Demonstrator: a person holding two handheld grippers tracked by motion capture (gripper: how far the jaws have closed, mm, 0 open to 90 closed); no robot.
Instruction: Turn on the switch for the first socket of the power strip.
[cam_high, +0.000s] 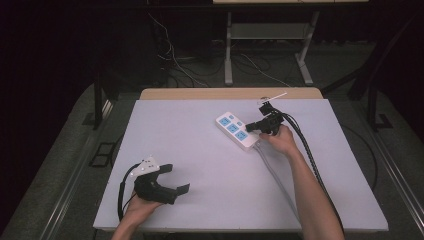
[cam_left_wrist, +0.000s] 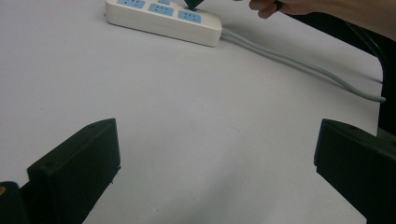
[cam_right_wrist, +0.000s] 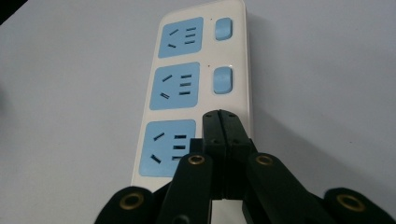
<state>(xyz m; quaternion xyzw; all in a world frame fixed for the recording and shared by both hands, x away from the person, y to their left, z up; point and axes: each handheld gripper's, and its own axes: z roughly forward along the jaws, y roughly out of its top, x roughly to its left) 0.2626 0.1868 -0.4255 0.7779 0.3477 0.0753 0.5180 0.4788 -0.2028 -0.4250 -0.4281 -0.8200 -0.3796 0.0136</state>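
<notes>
A white power strip (cam_high: 233, 130) with three blue sockets lies on the table, right of the middle. In the right gripper view the power strip (cam_right_wrist: 177, 86) has a blue switch (cam_right_wrist: 222, 79) beside each of the two farther sockets. My right gripper (cam_right_wrist: 220, 117) is shut with nothing between its jaws. Its joined tips sit over the spot beside the nearest socket and hide what is there. From above, the right gripper (cam_high: 252, 126) points left onto the strip's near end. My left gripper (cam_high: 176, 178) rests open near the table's front left, far from the strip, the left gripper (cam_left_wrist: 217, 158) holding nothing.
The strip's grey cable (cam_left_wrist: 299, 63) runs from its near end across the white table (cam_high: 200, 200) toward the front right edge. The right gripper's black cable (cam_high: 310, 155) trails along the forearm. Beyond the table are desk legs and loose wires on the floor.
</notes>
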